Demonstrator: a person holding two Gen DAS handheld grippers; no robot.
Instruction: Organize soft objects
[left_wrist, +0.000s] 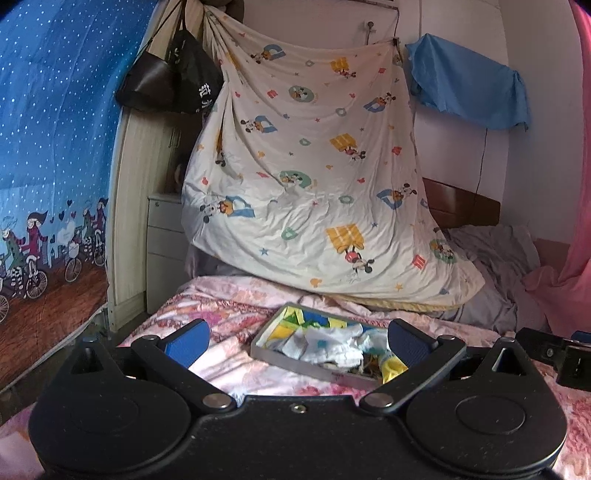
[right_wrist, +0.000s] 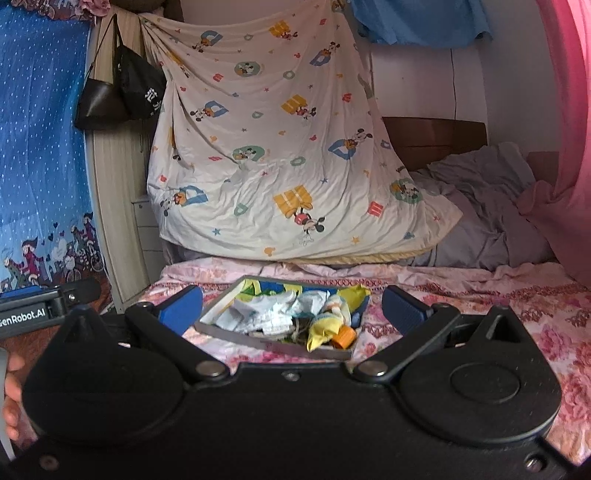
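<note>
A shallow grey box (left_wrist: 275, 357) (right_wrist: 229, 334) lies on the pink floral bedspread (left_wrist: 221, 306) (right_wrist: 480, 295). It holds a jumble of small soft items: white cloths (left_wrist: 325, 345) (right_wrist: 258, 314), a yellow piece (left_wrist: 393, 369) (right_wrist: 325, 328) and an orange cap (right_wrist: 345, 338). My left gripper (left_wrist: 295, 341) hovers just before the box, open, with nothing between its blue pads. My right gripper (right_wrist: 291, 308) is also open and empty, its fingers spread on either side of the box from the near side.
A cartoon-print sheet (left_wrist: 314, 177) (right_wrist: 273, 147) hangs behind the bed. Grey bedding (left_wrist: 495, 266) (right_wrist: 487, 206) is bunched at the right, beside a pink curtain (right_wrist: 565, 129). Dark bags (left_wrist: 166, 74) hang at upper left. A hand (right_wrist: 13, 391) holds the other gripper (right_wrist: 33, 310).
</note>
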